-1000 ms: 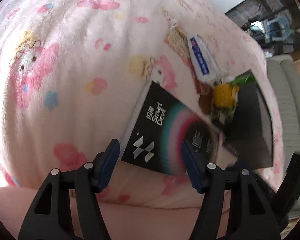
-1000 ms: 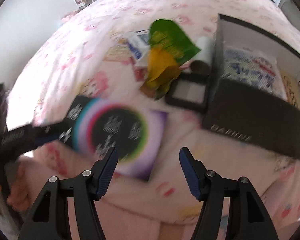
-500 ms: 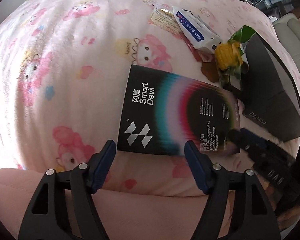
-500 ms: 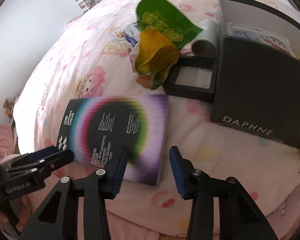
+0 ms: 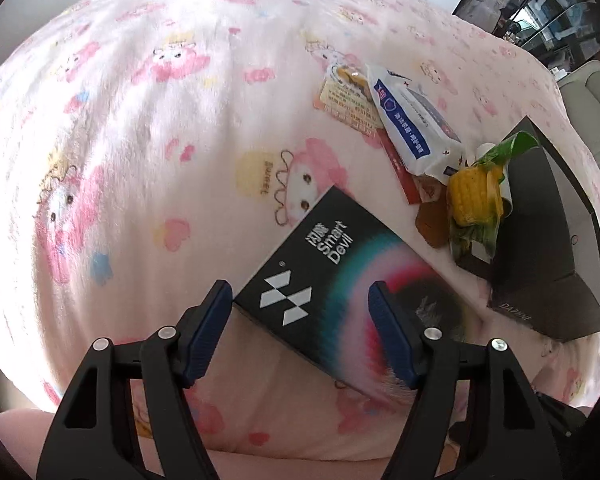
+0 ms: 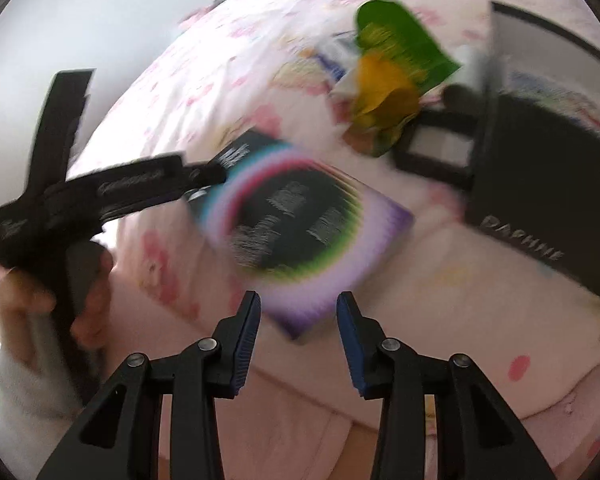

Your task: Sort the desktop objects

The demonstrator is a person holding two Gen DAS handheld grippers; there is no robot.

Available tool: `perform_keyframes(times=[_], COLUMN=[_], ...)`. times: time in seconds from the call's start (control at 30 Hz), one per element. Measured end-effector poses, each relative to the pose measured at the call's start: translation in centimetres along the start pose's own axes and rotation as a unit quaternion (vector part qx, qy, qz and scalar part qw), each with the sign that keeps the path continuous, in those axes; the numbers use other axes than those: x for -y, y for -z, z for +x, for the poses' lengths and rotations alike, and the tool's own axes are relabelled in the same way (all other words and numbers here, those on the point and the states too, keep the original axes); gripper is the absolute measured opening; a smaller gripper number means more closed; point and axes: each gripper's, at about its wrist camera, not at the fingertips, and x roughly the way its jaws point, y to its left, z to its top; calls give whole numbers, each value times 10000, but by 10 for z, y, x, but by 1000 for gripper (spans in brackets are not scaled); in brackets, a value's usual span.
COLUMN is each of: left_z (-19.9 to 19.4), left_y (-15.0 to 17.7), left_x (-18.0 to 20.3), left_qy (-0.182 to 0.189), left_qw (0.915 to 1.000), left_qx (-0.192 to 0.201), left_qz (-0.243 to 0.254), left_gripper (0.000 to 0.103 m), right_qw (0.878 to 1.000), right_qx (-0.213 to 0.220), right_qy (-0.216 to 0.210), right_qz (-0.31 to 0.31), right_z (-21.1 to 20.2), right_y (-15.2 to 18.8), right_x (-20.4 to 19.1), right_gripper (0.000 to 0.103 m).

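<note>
My left gripper (image 5: 300,312) is spread, its jaws closing, astride the near left corner of the black box (image 5: 340,280), which lies tilted on the pink bed (image 5: 148,128); no pad visibly presses it. My right gripper (image 6: 298,316) stands half-spread just near of the box's right corner (image 6: 296,220), apart from it. The corn packet (image 5: 476,196) and dark case (image 5: 548,248) sit far right.

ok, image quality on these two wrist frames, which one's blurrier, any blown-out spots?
Right wrist view: heavy motion smear on the Smart Devil box and corn packet; its own fingers stay crisp. Left wrist view: mostly sharp, logo readable, though the blanket washes out at upper left, with fisheye bending at the edges.
</note>
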Motion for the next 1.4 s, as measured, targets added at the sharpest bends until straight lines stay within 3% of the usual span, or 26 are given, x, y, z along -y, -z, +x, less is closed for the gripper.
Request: perform_keyframes(times=[0.2, 0.3, 0.37, 0.53, 0.67, 0.77, 0.93, 1.07, 1.2, 1.4], left_z=[-10, -4, 2, 7, 10, 4, -1, 11, 21, 31], left_y=[35, 55, 59, 54, 48, 43, 35, 36, 39, 38], left_x=[3, 12, 18, 20, 25, 27, 25, 21, 26, 23], left_qy=[112, 310, 454, 614, 563, 570, 548, 675, 836, 1135], left_qw=[9996, 9982, 9971, 9967, 9973, 9978, 9981, 9965, 9942, 9910], left_qx=[-259, -447, -530, -508, -467, -316, -185, -484, -673, -700], left_qz=[91, 239, 301, 141, 99, 150, 208, 70, 86, -105], left_gripper=[70, 68, 61, 53, 52, 46, 46, 45, 52, 53], right_qw=[9949, 9934, 9939, 9924, 9966, 9984, 9979, 9988, 9954, 9948], right_qx=[573, 569, 569, 331, 175, 300, 358, 469, 485, 526], right_qy=[830, 984, 919, 1130, 477, 191, -531, 125, 823, 875], right_qz=[-23, 117, 233, 365, 644, 446, -20, -99, 111, 43], right_z=[-18, -1, 0, 15, 14, 3, -21, -26, -20, -8], right_y=[-15, -25, -21, -17, -13, -11, -9, -14, -32, -50], right_x=[20, 27, 32, 40, 46, 34, 9, 7, 26, 34], right_gripper=[37, 37, 38, 52, 52, 54, 53, 53, 53, 53])
